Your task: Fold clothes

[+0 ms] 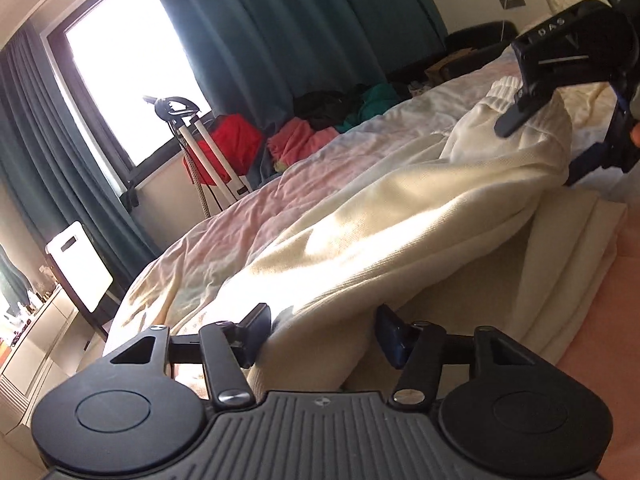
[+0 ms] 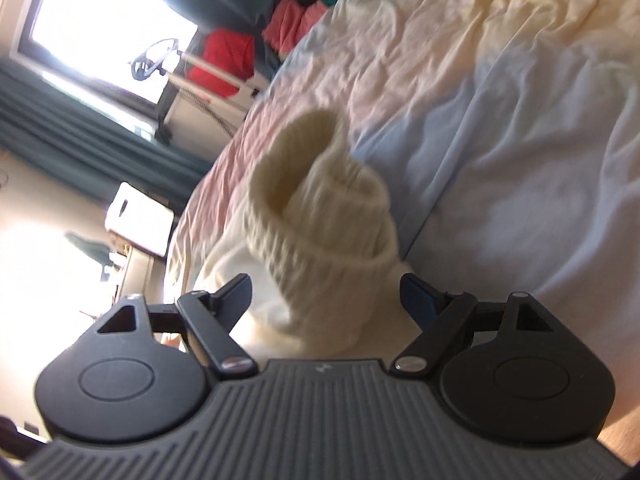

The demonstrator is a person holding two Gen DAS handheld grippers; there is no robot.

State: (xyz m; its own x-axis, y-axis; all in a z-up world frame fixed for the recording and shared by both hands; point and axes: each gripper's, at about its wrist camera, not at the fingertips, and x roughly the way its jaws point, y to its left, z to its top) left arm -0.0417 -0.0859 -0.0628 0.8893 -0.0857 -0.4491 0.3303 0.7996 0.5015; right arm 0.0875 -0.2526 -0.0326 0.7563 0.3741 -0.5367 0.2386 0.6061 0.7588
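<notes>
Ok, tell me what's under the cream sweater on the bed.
The cream sweater lies on the pastel bedsheet, and beside the right gripper its raised end drapes over a folded cream layer. Whatever lies beneath its middle is covered.

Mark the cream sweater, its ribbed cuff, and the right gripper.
cream sweater (image 1: 360, 232), left wrist view, on the sunlit middle of the knit.
ribbed cuff (image 2: 320, 216), right wrist view, on the ribbed band below its opening.
right gripper (image 1: 516, 114), left wrist view, at the fingertips against the fabric.
</notes>
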